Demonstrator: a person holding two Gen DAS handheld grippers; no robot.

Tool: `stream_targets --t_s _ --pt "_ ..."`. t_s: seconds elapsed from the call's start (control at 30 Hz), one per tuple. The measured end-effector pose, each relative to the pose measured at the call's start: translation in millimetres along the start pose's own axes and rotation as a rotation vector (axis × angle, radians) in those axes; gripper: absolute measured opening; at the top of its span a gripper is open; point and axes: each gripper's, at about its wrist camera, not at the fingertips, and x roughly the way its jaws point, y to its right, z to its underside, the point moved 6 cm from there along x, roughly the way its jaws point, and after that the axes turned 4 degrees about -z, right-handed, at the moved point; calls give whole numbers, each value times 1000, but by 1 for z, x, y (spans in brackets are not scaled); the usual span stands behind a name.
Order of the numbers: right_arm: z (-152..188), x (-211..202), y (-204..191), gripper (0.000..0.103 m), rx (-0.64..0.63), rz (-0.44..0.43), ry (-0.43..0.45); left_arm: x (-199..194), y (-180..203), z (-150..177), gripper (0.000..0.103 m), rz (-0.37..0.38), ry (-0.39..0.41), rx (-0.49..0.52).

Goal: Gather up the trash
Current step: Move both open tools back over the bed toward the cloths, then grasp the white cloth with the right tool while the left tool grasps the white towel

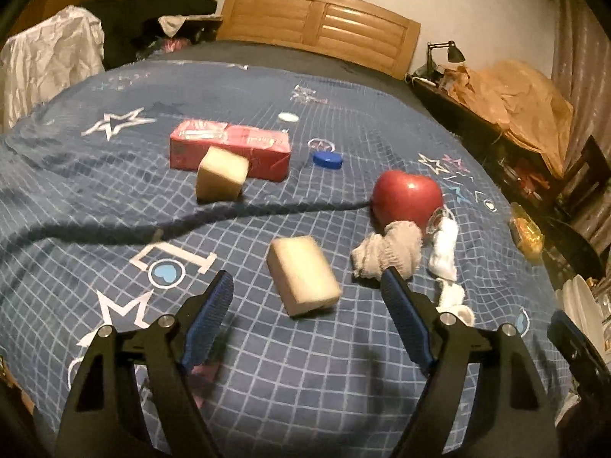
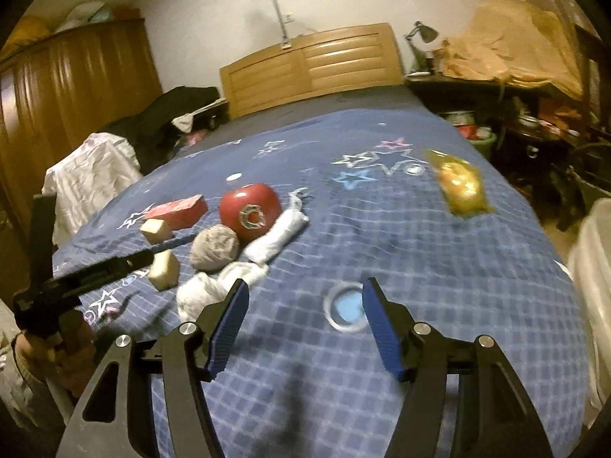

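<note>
My left gripper [image 1: 307, 278] hangs open low over the blue bedspread [image 1: 114, 198]. A beige sponge block [image 1: 303, 274] lies just beyond its fingertips, and neither pad touches it. Farther back lie a second sponge cube [image 1: 221, 179], a red box [image 1: 229, 150], a blue cap [image 1: 327, 160] and a white cap [image 1: 287, 116]. A red apple [image 1: 406, 196], a grey sock ball [image 1: 389, 252] and white socks [image 1: 445, 252] sit to the right. My right gripper [image 2: 305, 286] is open over bare bedspread, with a yellow packet [image 2: 458, 183] ahead on the right.
A wooden headboard [image 1: 320, 26] closes the far end. Clothes pile [image 1: 49, 65] at the left edge of the bed. A cluttered dark desk [image 1: 496, 122] runs along the right side. A white bin [image 2: 595, 286] stands by my right gripper. The left tool [image 2: 76, 274] shows at the right wrist view's left.
</note>
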Motion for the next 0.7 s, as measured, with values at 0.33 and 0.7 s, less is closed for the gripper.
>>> stream_targets --t_s 0.33,0.7 --pt "-32 54 -13 62 8 -77 -57 16 -20 -1 76 8 -32 -44" --pt "-44 138 -14 48 89 -108 -203 17 -44 1 76 -6 -21 -99"
